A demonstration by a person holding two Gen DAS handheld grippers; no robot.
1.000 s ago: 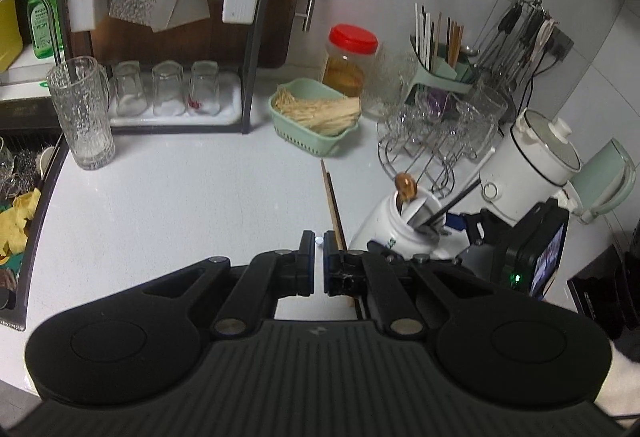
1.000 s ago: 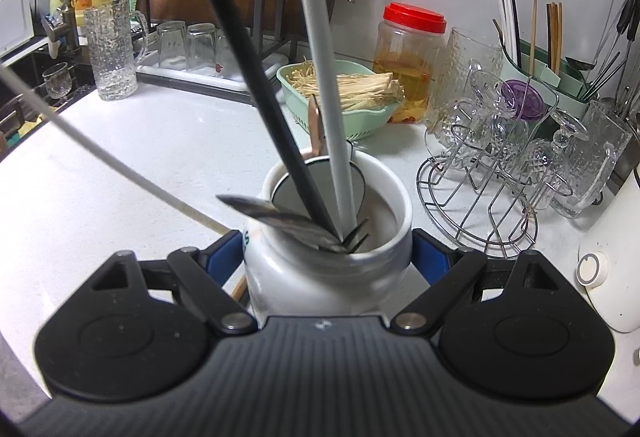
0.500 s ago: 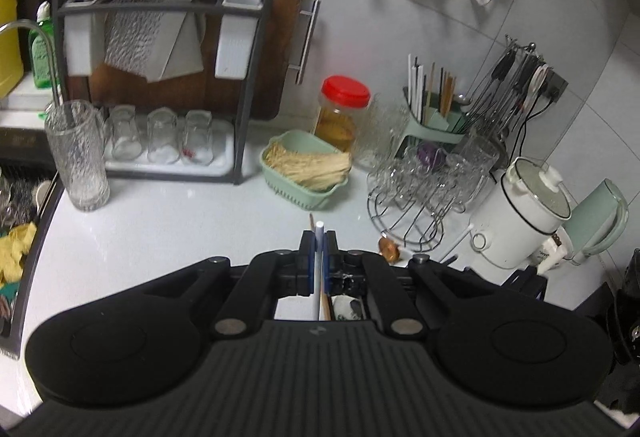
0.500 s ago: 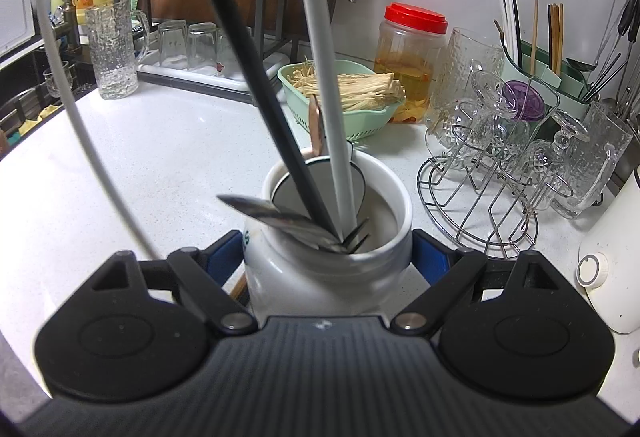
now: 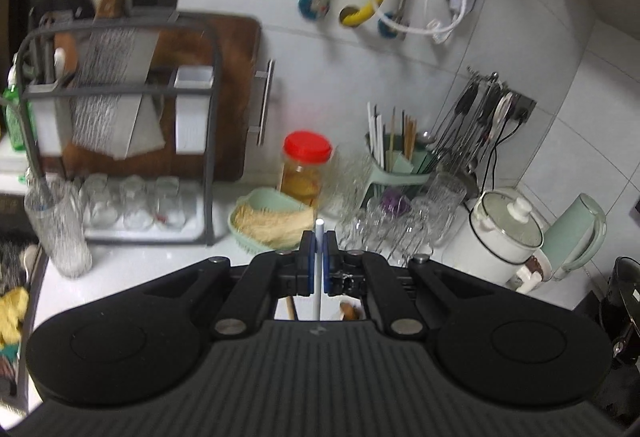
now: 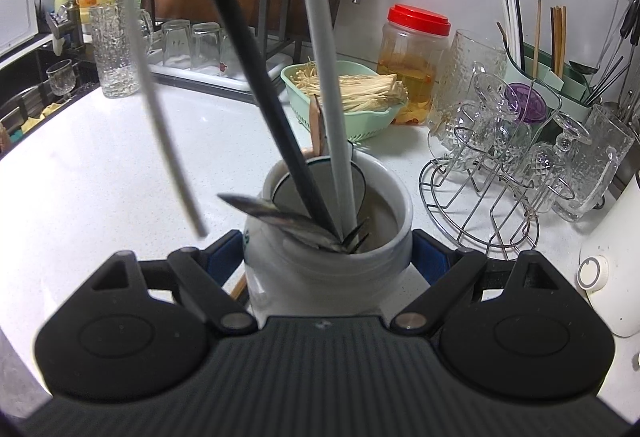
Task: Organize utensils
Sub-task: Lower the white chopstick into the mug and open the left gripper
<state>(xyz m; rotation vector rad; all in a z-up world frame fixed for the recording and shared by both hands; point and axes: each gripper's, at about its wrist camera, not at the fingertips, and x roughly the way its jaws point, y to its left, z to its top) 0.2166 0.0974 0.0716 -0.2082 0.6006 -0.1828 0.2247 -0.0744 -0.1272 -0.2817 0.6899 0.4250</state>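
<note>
The left gripper (image 5: 319,257) is pinching a white chopstick (image 5: 318,269) between nearly closed jaws. The right gripper (image 6: 328,257) is clamping its spread jaws around a white jar (image 6: 328,277) that is holding utensils.

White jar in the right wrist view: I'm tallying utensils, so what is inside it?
Inside the white jar: a black stick, a grey stick, a fork and a wooden piece. Their lower ends and the bottom are hidden.
</note>
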